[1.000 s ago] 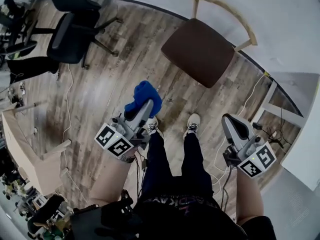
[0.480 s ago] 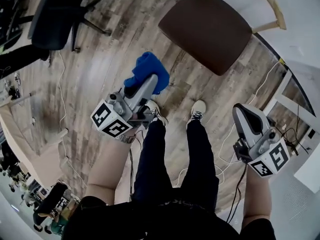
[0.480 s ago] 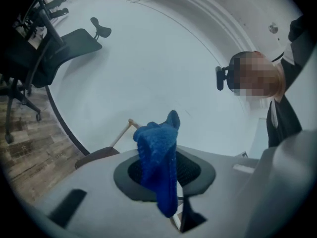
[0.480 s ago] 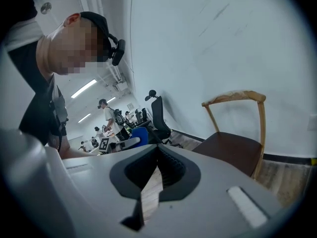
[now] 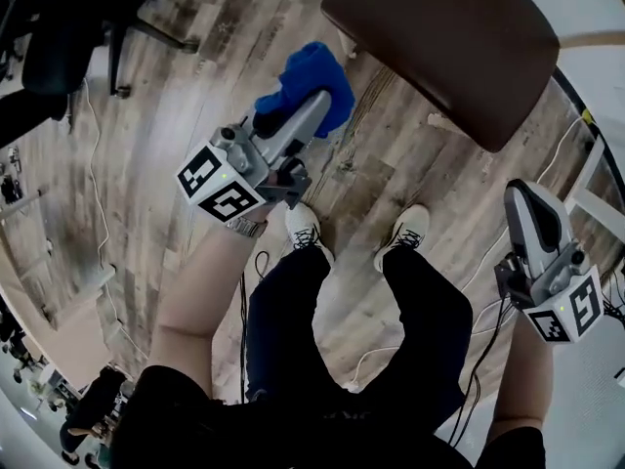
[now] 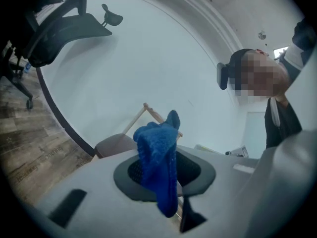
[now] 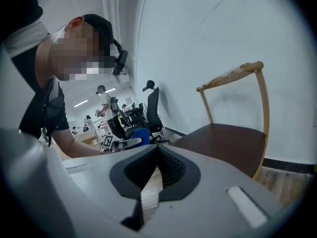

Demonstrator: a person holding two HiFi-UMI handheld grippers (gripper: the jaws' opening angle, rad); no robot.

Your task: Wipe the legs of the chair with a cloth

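Left gripper view: left claw (image 6: 161, 180) pinches blue cloth (image 6: 157, 150).

Blue cloth (image 5: 311, 81), dark brown chair seat (image 5: 459, 37), grey-brown wood-grain floor (image 5: 186, 115), black-and-white square-patterned marker cube (image 5: 217, 181).

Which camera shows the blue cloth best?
The left gripper view: the blue cloth hangs close up, pinched in the left claw. The head view shows it bunched, from above. The right gripper view shows only a tiny blue patch.
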